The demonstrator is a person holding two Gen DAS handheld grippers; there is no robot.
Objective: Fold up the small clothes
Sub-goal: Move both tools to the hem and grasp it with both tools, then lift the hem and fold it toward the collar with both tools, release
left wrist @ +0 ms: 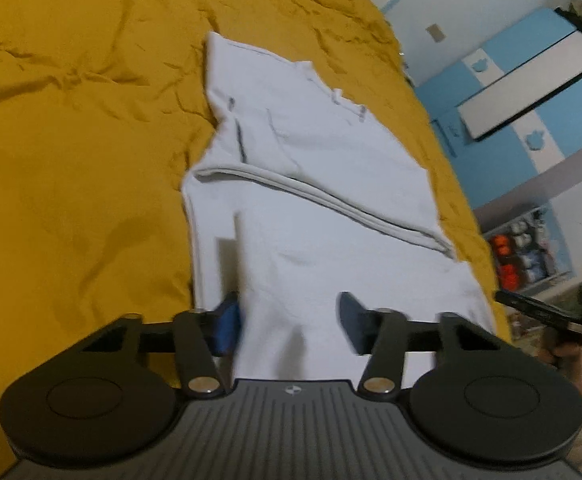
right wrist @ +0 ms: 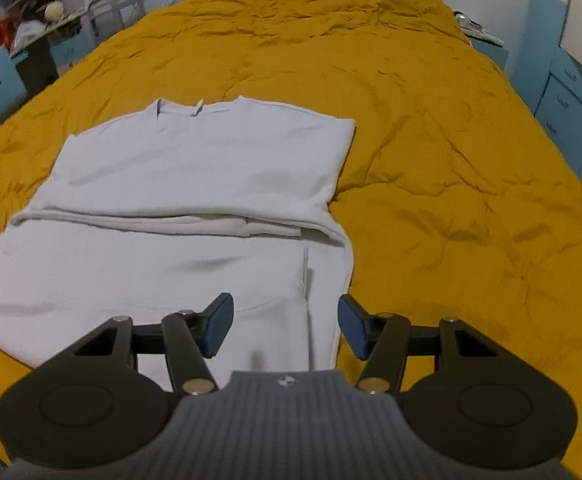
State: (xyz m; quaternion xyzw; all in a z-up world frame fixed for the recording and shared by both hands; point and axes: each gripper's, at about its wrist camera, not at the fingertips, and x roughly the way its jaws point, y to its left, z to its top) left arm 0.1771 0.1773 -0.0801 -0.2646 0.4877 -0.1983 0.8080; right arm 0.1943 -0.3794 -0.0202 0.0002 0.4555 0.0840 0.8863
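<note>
Both grippers hover with jaws apart and nothing clamped, because I am lining up the next fold. My left gripper (left wrist: pixel 289 322) hangs over the near hem of the white T-shirt (left wrist: pixel 315 200), which lies flat on the mustard bedspread (left wrist: pixel 71 120), its upper half already doubled toward me. My right gripper (right wrist: pixel 285 330) straddles the shirt's right edge, ready to pinch it.
</note>
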